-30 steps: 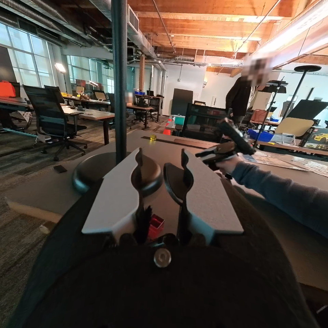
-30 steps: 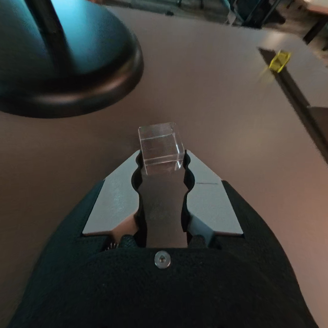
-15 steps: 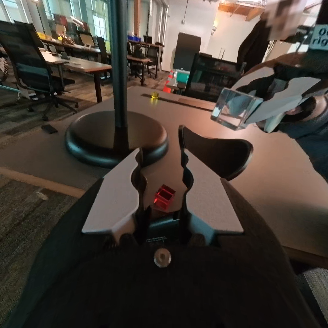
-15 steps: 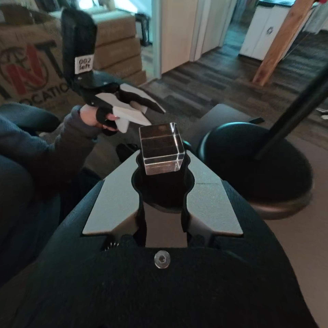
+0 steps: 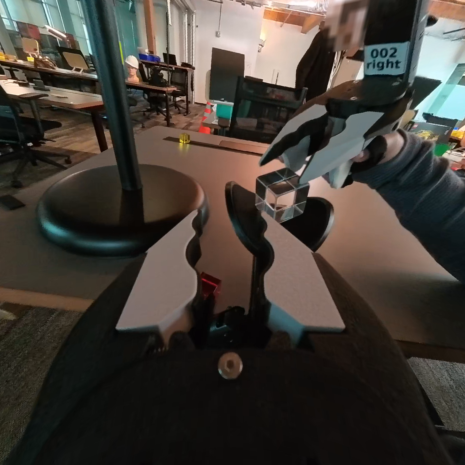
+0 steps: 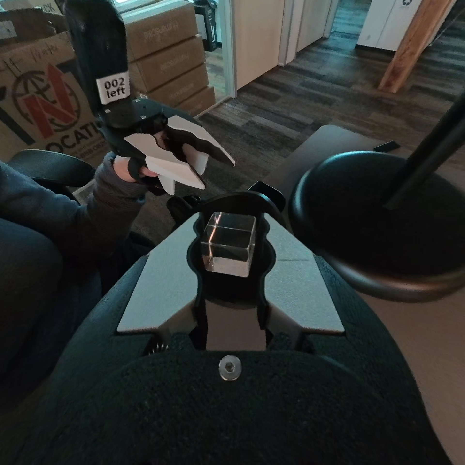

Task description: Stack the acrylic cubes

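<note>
right gripper (image 6: 230, 236): clamped on clear cube (image 6: 227, 247), both pads pressing its sides, raised over black dish (image 5: 312, 224)
left gripper (image 5: 230, 241): jaws apart, nothing between them
cube from left gripper: about 1 o'clock, near, just past its right fingertip
cube axis: none, equal sides, tilted
nearer hand: right
red cube (image 5: 210, 285): on table (image 5: 377, 289), 6 o'clock under left jaws
lamp base (image 5: 120, 208): 10 o'clock
yellow cube (image 5: 184, 138): 12 o'clock, far
</note>
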The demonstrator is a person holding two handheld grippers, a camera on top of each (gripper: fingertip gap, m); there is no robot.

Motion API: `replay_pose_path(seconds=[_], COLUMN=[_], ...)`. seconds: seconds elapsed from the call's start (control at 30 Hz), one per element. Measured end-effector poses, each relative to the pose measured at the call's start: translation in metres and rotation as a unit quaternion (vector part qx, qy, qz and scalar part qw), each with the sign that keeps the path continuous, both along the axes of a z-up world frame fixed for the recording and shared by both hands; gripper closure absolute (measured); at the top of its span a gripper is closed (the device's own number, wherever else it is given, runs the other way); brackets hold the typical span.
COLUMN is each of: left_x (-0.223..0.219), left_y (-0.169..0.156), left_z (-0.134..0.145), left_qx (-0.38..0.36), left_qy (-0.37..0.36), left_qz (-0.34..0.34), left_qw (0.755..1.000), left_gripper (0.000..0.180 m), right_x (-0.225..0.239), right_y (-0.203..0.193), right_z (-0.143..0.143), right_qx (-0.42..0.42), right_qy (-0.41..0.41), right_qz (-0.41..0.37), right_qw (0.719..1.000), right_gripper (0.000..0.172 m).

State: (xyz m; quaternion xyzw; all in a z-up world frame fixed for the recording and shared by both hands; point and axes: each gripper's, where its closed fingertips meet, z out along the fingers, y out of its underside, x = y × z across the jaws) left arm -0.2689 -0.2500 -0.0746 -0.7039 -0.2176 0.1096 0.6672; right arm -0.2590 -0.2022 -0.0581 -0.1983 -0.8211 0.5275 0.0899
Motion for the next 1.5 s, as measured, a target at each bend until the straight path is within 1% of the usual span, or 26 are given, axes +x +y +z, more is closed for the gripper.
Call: replay_pose_path(seconds=[0.07, 0.2, 0.27, 0.33, 0.4, 0.47, 0.57, 0.63, 0.8, 0.97, 1.03, 1.1, 1.2, 1.3, 1.37, 1.4, 1.43, 1.5], left_x=[0.001, 0.003, 0.004, 0.008, 0.011, 0.014, 0.017, 0.018, 0.019, 0.016, 0.008, -0.004, -0.021, -0.03, -0.034, -0.034, -0.037, -0.038], left_y=[0.002, 0.004, 0.005, 0.007, 0.01, 0.013, 0.017, 0.018, 0.02, 0.011, 0.001, -0.011, -0.024, -0.029, -0.029, -0.029, -0.03, -0.031], left_z=[-0.001, -0.003, -0.006, -0.009, -0.012, -0.016, -0.022, -0.025, -0.028, -0.023, -0.019, -0.018, -0.03, -0.054, -0.071, -0.079, -0.083, -0.084], left_qx=[-0.001, -0.006, -0.013, -0.023, -0.034, -0.045, -0.062, -0.069, -0.075, -0.068, -0.05, -0.03, -0.032, -0.085, -0.127, -0.144, -0.16, -0.169], left_qy=[-0.002, -0.007, -0.012, -0.015, -0.018, -0.022, -0.032, -0.037, -0.042, -0.034, -0.033, -0.044, -0.08, -0.115, -0.135, -0.144, -0.145, -0.13], left_qz=[-0.004, -0.01, -0.016, -0.029, -0.039, -0.048, -0.058, -0.062, -0.065, -0.055, -0.038, -0.013, 0.019, 0.048, 0.061, 0.065, 0.075, 0.077], left_qw=[1.0, 1.0, 1.0, 0.999, 0.999, 0.998, 0.996, 0.995, 0.994, 0.996, 0.997, 0.999, 0.996, 0.989, 0.981, 0.977, 0.974, 0.974], left_gripper=[0.139, 0.138, 0.138, 0.137, 0.136, 0.136, 0.139, 0.14, 0.14, 0.134, 0.133, 0.134, 0.138, 0.146, 0.148, 0.152, 0.156, 0.155], right_x=[0.002, 0.01, 0.012, 0.012, 0.012, 0.01, 0.007, 0.01, 0.015, 0.016, 0.018, 0.017, 0.017, 0.014, 0.011, 0.011, 0.01, 0.01], right_y=[0.004, 0.009, 0.012, 0.011, 0.009, 0.007, 0.005, 0.005, 0.005, 0.003, 0.0, 0.001, 0.005, 0.016, 0.023, 0.027, 0.029, 0.032], right_z=[-0.001, -0.013, -0.019, -0.021, -0.022, -0.022, -0.022, -0.027, -0.033, -0.033, -0.029, -0.016, 0.009, 0.03, 0.038, 0.04, 0.042, 0.046], right_qx=[0.005, 0.038, 0.057, 0.062, 0.066, 0.069, 0.064, 0.081, 0.131, 0.142, 0.131, 0.109, 0.066, 0.031, 0.017, 0.011, 0.005, -0.004], right_qy=[-0.014, -0.062, -0.073, -0.077, -0.084, -0.097, -0.134, -0.148, -0.125, -0.119, -0.12, -0.106, -0.081, -0.053, -0.042, -0.04, -0.04, -0.041], right_qz=[-0.005, -0.001, -0.002, -0.004, -0.012, -0.032, -0.088, -0.113, -0.132, -0.143, -0.138, -0.14, -0.144, -0.158, -0.169, -0.173, -0.175, -0.176], right_qw=[1.0, 0.997, 0.996, 0.995, 0.994, 0.992, 0.985, 0.979, 0.975, 0.972, 0.974, 0.978, 0.984, 0.986, 0.985, 0.984, 0.984, 0.984], right_gripper=[0.126, 0.121, 0.122, 0.129, 0.13, 0.131, 0.131, 0.131, 0.131, 0.129, 0.113, 0.107, 0.107, 0.109, 0.113, 0.114, 0.114, 0.115])
